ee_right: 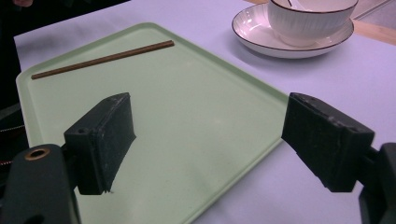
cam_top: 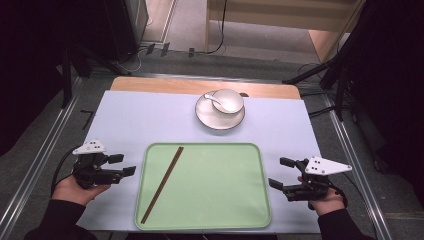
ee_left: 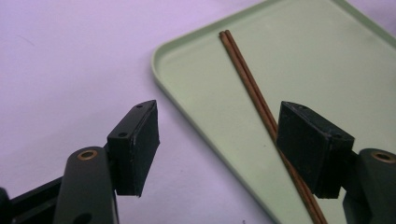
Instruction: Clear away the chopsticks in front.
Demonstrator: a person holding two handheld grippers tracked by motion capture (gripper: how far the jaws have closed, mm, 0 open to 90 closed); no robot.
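The chopsticks (cam_top: 162, 184) lie slantwise on the left half of the green tray (cam_top: 215, 200). At the tray's 9 o'clock the left gripper (cam_top: 122, 165) has its jaws wide and empty; at 3 o'clock the right gripper (cam_top: 281, 173) likewise. A bowl (cam_top: 228, 101) sits at 12 o'clock.

Item I see: pair of brown chopsticks (cam_top: 162, 184), side by side, touching, lying flat and diagonal on the left half of the green tray (cam_top: 210, 220).

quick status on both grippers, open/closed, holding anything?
Left gripper: jaws open, nothing held; chopsticks lie on the tray.
Right gripper: jaws open, nothing held.
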